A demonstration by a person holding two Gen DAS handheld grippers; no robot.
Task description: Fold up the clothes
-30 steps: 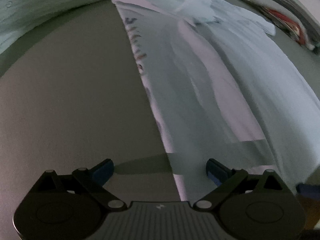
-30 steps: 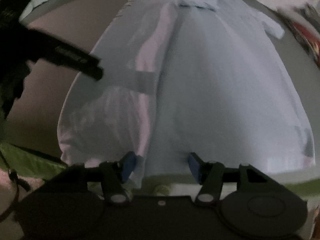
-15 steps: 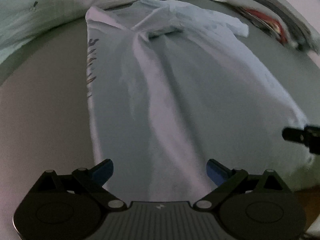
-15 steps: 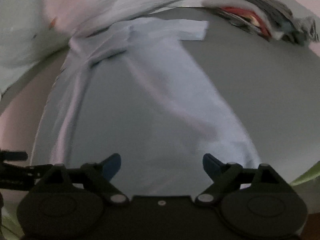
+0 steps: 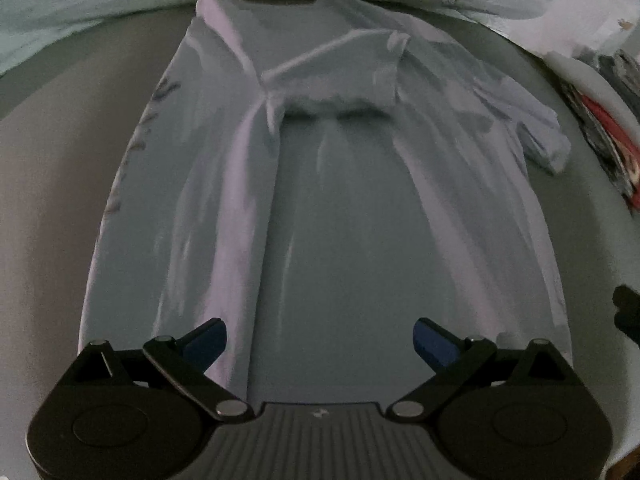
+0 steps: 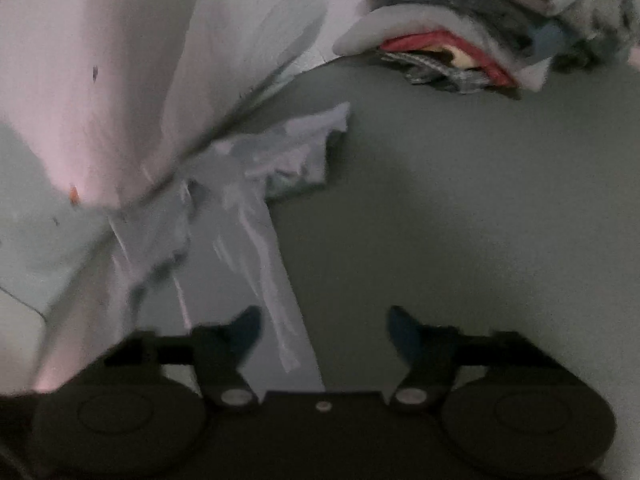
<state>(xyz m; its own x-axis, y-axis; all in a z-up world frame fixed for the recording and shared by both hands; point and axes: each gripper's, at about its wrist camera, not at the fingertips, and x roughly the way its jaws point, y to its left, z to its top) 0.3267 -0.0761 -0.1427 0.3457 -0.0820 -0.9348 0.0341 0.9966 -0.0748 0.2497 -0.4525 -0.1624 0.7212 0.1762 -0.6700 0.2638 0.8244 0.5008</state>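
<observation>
A pale blue-white T-shirt (image 5: 340, 200) lies spread flat on the grey surface (image 5: 52, 152), collar at the far end, hem toward me. Its left side is folded inward, with dark print along the left edge. My left gripper (image 5: 320, 340) is open and empty, hovering over the hem near the shirt's middle. My right gripper (image 6: 324, 328) is open and empty over the shirt's right edge (image 6: 280, 280); the right sleeve (image 6: 296, 152) lies crumpled ahead of it. The right gripper's edge shows at the far right of the left wrist view (image 5: 628, 312).
A stack of folded clothes (image 6: 460, 48) sits at the far right of the surface; it also shows in the left wrist view (image 5: 604, 128). A white patterned duvet (image 6: 100, 80) is bunched along the far and left side. Bare grey surface (image 6: 480, 220) lies right of the shirt.
Both grippers let go of the shirt's hem and it now lies flat. The left gripper moved right over the shirt's middle. The right gripper swung right, to the shirt's right edge.
</observation>
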